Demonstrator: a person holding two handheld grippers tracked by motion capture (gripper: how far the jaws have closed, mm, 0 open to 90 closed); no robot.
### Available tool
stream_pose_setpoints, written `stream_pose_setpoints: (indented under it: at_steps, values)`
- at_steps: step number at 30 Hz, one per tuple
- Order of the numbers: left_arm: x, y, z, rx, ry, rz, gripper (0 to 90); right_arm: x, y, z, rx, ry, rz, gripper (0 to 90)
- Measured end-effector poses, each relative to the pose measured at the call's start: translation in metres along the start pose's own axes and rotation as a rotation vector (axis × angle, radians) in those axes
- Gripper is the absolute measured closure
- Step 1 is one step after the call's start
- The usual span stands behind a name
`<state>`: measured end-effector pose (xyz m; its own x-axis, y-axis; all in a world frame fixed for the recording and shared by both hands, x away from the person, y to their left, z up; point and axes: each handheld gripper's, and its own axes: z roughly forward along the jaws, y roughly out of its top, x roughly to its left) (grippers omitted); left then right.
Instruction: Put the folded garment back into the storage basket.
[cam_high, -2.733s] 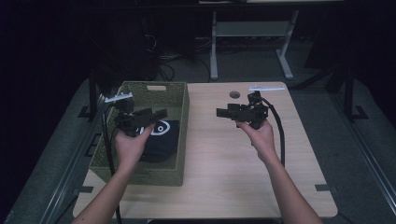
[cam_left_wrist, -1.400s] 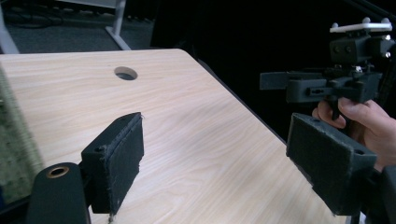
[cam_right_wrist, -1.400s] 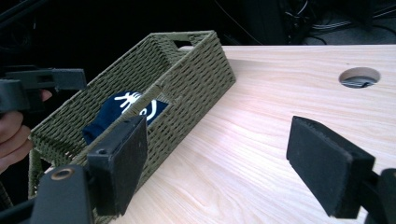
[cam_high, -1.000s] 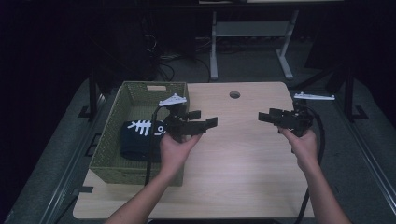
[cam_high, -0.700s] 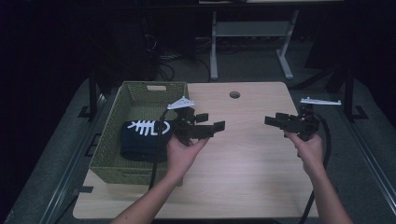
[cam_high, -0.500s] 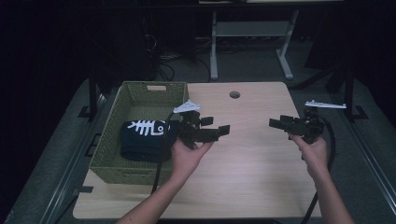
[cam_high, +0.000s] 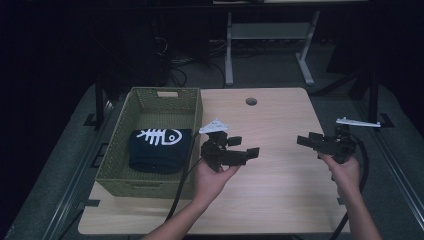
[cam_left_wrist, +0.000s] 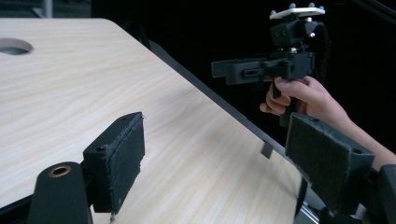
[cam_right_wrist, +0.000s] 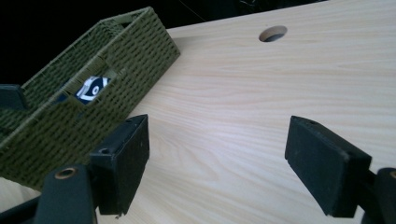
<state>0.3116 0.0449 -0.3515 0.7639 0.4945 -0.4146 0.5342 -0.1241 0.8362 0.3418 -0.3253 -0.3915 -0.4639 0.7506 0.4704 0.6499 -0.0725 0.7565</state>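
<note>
Folded dark garment (cam_high: 159, 149) now lying in basket (cam_high: 150, 182) at left; left gripper (cam_high: 240, 152), right gripper (cam_high: 312, 141) withdrawn, wide open, empty, so likely done

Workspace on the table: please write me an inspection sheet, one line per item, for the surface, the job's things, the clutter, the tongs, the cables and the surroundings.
Surface: light wooden table, with a round hole near its far edge.
Job's things: green woven basket at the table's left side; in it lies a folded dark cloth with a white fish-bone print.
Clutter: nothing seen.
Tongs: left tongs held above the table beside the basket, jaws wide apart, nothing between them; right tongs near the right edge, jaws wide apart, nothing between them.
Cables: a black cable trails from the left tongs, another from the right tongs.
Surroundings: dark room; a light metal frame stands behind the table.
</note>
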Motion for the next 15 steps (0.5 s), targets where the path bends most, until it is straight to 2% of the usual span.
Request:
stream_pose_setpoints:
  at_steps: [4,8,11,15]
  values:
    - [-0.005,-0.012,0.005,0.008,-0.012,0.004,19.1,-0.005,-0.012,-0.004,0.01,-0.031,-0.004,21.5]
    - [-0.009,-0.024,0.01,0.026,-0.025,0.014,19.1,-0.006,-0.025,-0.008,0.007,-0.035,0.008,21.3]
    - [-0.013,-0.031,0.013,0.03,-0.041,0.022,19.0,-0.001,-0.035,-0.014,-0.022,-0.029,0.008,20.8]
    - [-0.02,-0.047,0.011,0.018,-0.057,0.056,19.1,0.011,-0.059,-0.025,-0.068,-0.044,-0.088,19.4]
